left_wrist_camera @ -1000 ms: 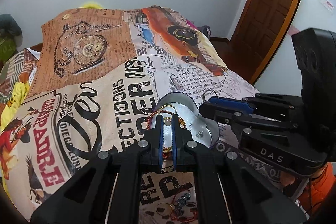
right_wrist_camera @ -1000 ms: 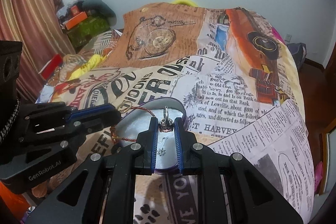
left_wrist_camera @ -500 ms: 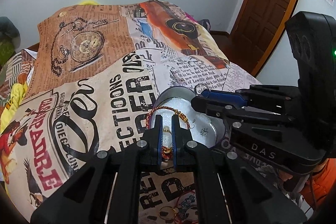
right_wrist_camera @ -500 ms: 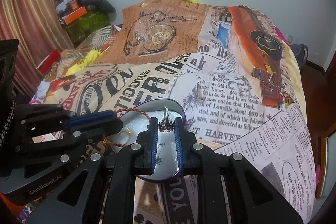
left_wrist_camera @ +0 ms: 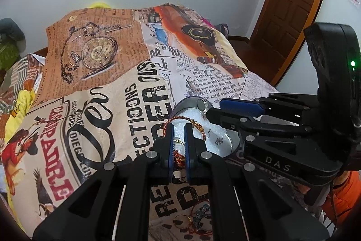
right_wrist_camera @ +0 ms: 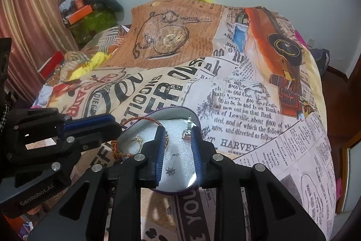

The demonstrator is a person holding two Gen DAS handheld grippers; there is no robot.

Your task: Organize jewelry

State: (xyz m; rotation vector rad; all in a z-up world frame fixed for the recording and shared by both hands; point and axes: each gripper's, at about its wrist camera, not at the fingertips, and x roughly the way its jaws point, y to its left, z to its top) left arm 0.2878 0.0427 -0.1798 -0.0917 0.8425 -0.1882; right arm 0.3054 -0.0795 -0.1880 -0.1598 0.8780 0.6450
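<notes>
A heart-shaped tin [right_wrist_camera: 196,120] with white foam lining lies on the bed; it also shows in the left wrist view [left_wrist_camera: 233,139]. My left gripper [left_wrist_camera: 178,128] is shut on a red-and-gold thread bracelet [left_wrist_camera: 198,125] that drapes over the tin's rim. My right gripper [right_wrist_camera: 177,131] is open over the tin. A silver ring [right_wrist_camera: 187,131] lies on the foam by its right finger. A gold ring [right_wrist_camera: 135,142] and a small star pendant [right_wrist_camera: 170,171] also lie in the tin.
The bed is covered by a newspaper-print spread [right_wrist_camera: 237,94]. More jewelry [left_wrist_camera: 198,216], a gold ring and beaded pieces, lies on the spread near my left gripper's base. A wooden door [left_wrist_camera: 291,3] stands at the right.
My right gripper has opened and let go of the silver ring, which now lies in the tin. My left gripper still holds the bracelet over the tin.
</notes>
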